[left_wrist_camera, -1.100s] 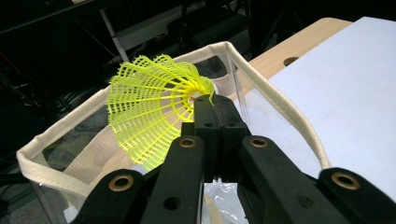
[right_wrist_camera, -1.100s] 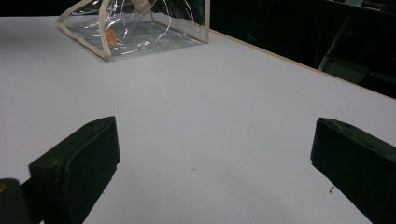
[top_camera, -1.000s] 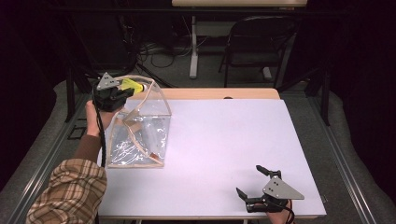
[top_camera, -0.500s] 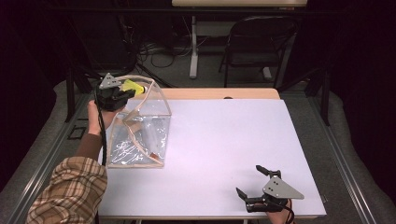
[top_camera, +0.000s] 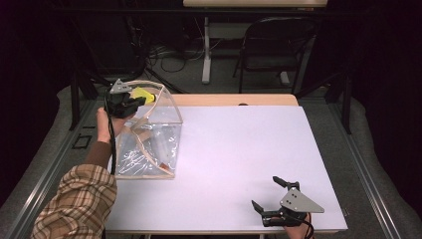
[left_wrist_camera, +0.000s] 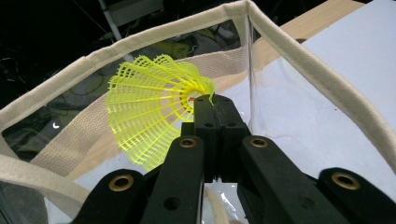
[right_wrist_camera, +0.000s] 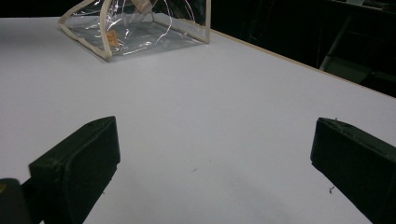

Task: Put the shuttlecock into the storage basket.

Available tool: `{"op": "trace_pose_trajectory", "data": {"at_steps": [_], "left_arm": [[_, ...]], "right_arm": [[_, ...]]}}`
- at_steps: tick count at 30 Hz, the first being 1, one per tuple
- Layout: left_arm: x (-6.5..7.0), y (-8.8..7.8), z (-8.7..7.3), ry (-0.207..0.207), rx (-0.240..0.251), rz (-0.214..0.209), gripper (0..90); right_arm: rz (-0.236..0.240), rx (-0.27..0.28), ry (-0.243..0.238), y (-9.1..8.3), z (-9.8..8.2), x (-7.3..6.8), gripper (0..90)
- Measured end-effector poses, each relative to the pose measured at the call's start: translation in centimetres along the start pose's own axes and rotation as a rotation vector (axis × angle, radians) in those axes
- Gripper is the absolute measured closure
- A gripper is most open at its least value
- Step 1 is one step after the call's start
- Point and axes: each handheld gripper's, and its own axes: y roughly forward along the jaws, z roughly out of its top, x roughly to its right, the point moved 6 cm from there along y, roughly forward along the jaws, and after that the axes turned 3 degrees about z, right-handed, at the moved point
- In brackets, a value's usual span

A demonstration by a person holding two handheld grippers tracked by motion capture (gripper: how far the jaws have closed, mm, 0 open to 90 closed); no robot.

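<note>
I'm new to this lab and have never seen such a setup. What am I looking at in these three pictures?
A person sits at a white table with a hand-held two-jaw gripper in each hand. One camera looks down from above; one rides on each gripper, looking along its black jaws. The left gripper is shut on a yellow plastic shuttlecock, holding it over the open top of a clear bag with cream trim that stands on the table. The right gripper rests near the table's front edge, jaws open, holding nothing.

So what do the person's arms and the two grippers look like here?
Both grippers are black with two blocky jaws and brass-coloured pivot rivets. Left gripper and right gripper each carry a grey three-cornered plate and trail a black cable. The left arm wears a tan plaid sleeve.
</note>
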Motion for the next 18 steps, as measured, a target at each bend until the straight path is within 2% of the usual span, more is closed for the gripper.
{"op": "trace_pose_trajectory", "data": {"at_steps": [18], "left_arm": [[0.4,1.3,-0.5,0.012,-0.061,-0.02,89.8]], "right_arm": [[0.0,-0.001,0.0,0.0,0.0,0.0,0.9]]}}
